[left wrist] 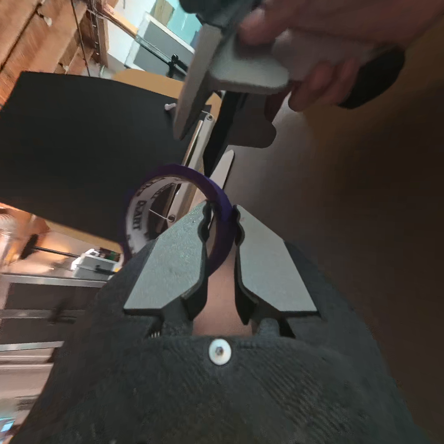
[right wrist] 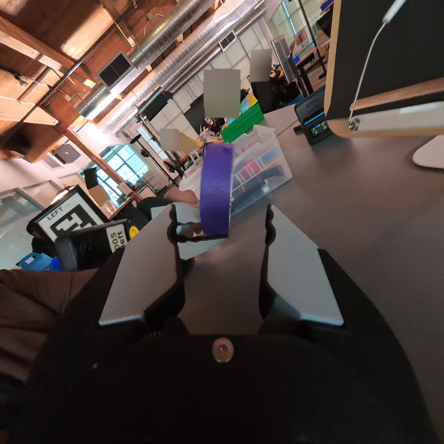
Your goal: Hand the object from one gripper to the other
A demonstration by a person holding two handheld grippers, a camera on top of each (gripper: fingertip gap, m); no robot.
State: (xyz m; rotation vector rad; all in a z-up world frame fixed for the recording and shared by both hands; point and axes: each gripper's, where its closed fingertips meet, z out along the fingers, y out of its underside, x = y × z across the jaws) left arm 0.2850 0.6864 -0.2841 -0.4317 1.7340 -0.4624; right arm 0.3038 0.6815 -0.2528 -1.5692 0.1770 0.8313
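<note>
Purple tape roll (left wrist: 219, 230), held edge-on between the two fingertips of the left gripper (left wrist: 222, 216), which is clenched on the roll's wall; one finger passes inside the ring, the other presses on the outer purple face. The white inner core (left wrist: 135, 223) of the roll, bearing printed lettering, faces left in the left wrist view. In the right wrist view the same roll (right wrist: 216, 189) stands upright above the grey table (right wrist: 360, 216), its purple band facing the camera, gripped from the left by the other tool's fingers (right wrist: 186, 217).

The right gripper (right wrist: 219, 221) is spread wide, jaws well apart, with the roll just ahead of and between its fingertips; neither tip appears to touch it. Seen from the left wrist view, the right gripper (left wrist: 209, 101) hangs above the roll, blurred, with a person's hand (left wrist: 336, 48) around its handle.

Behind the roll lies a clear plastic organiser box (right wrist: 259, 165), then a green bin (right wrist: 242, 125). A dark-screened monitor (right wrist: 389, 57) on a white foot stands at far right, with a small black device (right wrist: 312, 120) beside it
</note>
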